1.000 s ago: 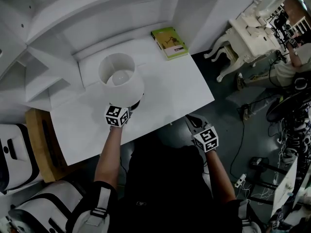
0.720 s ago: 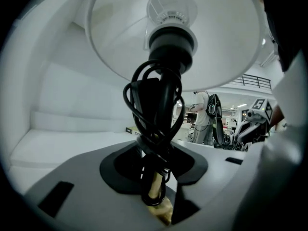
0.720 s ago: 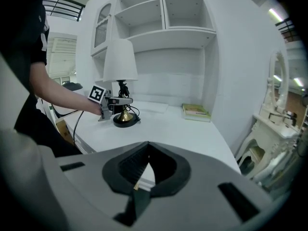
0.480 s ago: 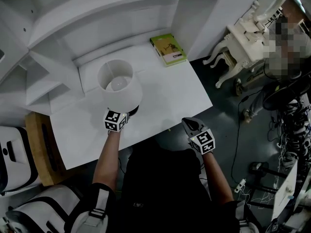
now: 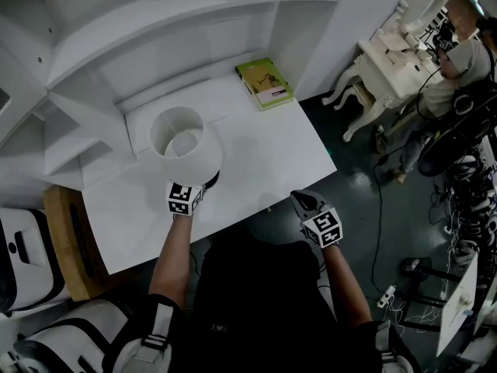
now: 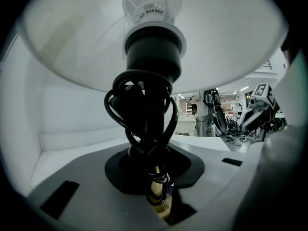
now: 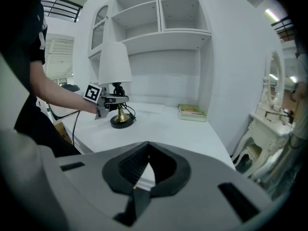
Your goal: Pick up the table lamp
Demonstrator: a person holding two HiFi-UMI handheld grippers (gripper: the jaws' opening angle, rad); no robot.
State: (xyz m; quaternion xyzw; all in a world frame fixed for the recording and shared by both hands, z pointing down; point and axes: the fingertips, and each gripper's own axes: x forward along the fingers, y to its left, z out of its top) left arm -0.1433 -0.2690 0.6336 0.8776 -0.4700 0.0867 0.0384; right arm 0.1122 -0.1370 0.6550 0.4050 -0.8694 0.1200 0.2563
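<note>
The table lamp (image 5: pixel 185 137) stands on the white desk (image 5: pixel 264 162); it has a white shade, a black socket, a brass stem and a round black base. My left gripper (image 5: pixel 200 183) reaches in under the shade. Its jaws are closing on the brass stem (image 6: pixel 155 189), which sits wedged between them below the coiled black cord (image 6: pixel 144 114). From the right gripper view, the left gripper (image 7: pixel 113 99) clasps the lamp (image 7: pixel 115 64) just above the base. My right gripper (image 5: pixel 304 200) hovers at the desk's near edge, shut and with nothing in it (image 7: pixel 143 178).
A green book (image 5: pixel 265 83) lies at the desk's far right corner, against the white shelving (image 5: pixel 155 22). An ornate white dressing table (image 5: pixel 388 61) and a person (image 5: pixel 458 76) are on the right. Cables cover the dark floor (image 5: pixel 404 208).
The head view has drifted slightly. The left gripper stays under the shade at the lamp's stem, and the right gripper has not moved.
</note>
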